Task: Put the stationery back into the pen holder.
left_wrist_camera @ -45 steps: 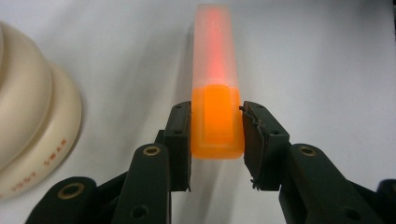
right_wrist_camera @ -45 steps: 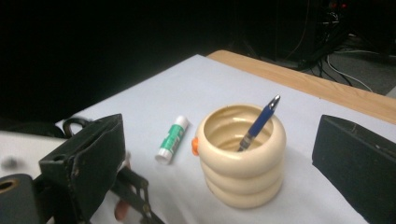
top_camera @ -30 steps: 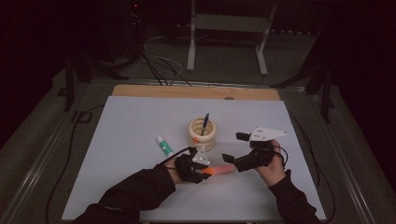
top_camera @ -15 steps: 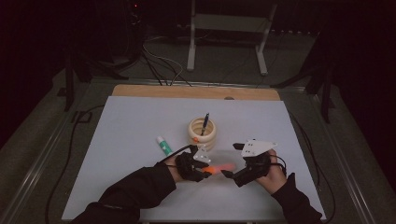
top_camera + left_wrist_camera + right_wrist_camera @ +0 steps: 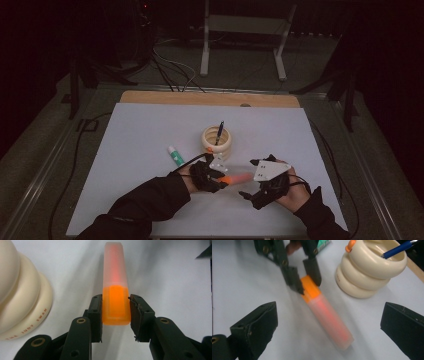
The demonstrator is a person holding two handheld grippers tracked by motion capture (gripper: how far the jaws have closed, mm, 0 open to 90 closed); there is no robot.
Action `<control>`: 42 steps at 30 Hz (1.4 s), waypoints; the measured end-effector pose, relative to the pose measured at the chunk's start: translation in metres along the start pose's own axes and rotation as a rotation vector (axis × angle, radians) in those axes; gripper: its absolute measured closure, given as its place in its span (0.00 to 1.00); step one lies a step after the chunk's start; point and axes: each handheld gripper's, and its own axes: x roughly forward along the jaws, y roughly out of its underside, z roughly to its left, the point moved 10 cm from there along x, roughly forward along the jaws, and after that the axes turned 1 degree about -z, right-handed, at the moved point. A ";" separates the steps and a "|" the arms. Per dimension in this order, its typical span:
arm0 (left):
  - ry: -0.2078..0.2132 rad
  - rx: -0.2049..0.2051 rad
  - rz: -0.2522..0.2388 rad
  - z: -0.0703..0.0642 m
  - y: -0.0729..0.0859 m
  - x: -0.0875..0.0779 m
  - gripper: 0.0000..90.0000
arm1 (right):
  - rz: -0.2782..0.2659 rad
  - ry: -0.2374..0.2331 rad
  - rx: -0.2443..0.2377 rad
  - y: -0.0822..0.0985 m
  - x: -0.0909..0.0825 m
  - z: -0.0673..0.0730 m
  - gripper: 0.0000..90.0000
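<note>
The orange highlighter (image 5: 116, 303) is clamped by the left gripper (image 5: 116, 312); the right gripper (image 5: 329, 325) is spread wide, empty (highlighter cap blurred).

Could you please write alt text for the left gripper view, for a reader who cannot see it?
The left gripper clamps the orange end of a highlighter between its two black fingers, with the frosted cap pointing away over the white table. A cream ribbed holder with printed lettering on its base stands at the left edge.
</note>
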 end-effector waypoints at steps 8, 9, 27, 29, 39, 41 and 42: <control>-0.007 -0.012 -0.001 0.002 -0.006 0.002 0.73 | 0.066 0.083 -0.058 0.008 0.006 0.003 0.06; -0.003 -0.015 0.000 0.002 -0.007 0.002 0.73 | 0.073 0.090 -0.068 0.009 0.006 0.004 0.07; -0.004 -0.041 0.012 0.006 -0.018 0.005 0.73 | 0.186 0.289 -0.369 0.018 0.016 0.012 0.47; 0.001 -0.044 0.017 0.006 -0.018 0.006 0.73 | 0.199 0.347 -0.416 0.017 0.018 0.011 0.51; 0.005 -0.061 0.021 0.006 -0.022 0.008 0.73 | 0.271 0.457 -0.581 0.021 0.024 0.008 0.61; 0.012 -0.063 0.018 0.006 -0.023 0.007 0.73 | 0.281 0.489 -0.616 0.020 0.025 0.007 0.65; 0.010 -0.066 0.015 0.005 -0.024 0.008 0.73 | 0.282 0.497 -0.624 0.019 0.026 0.006 0.66</control>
